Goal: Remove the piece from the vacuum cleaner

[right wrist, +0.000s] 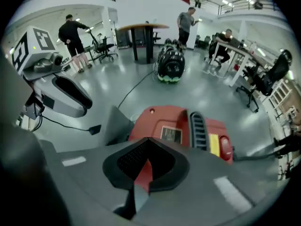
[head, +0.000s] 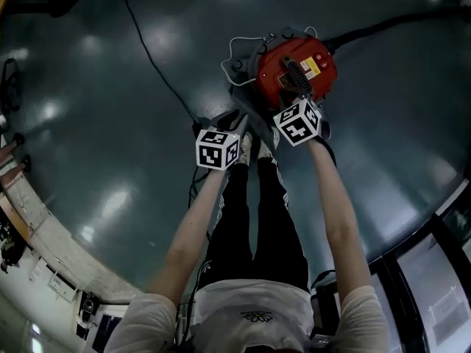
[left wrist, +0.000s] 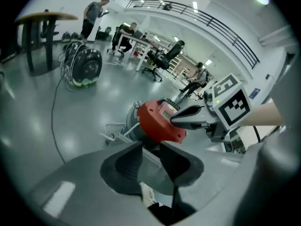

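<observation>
Vac cleaner (head: 294, 68) sits on the floor (head: 110, 87) just ahead of the person (head: 257, 219), so both arms reach down & fwd to its red top; can't tell which piece is to come off. Left hand-held gripper (left wrist: 149, 149): jaws spread, nothing btwn them, lined up on the vac's near side. Right hand-held gripper (right wrist: 149, 147): jaws all but pressed together, empty, close over the red lid, prob. to steady it.

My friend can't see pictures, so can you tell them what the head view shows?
A person reaches down with two hand-held grippers toward a red vacuum on a dark, shiny floor. The right hand-held gripper is at the vacuum's near edge, the left hand-held gripper just beside it.
</observation>
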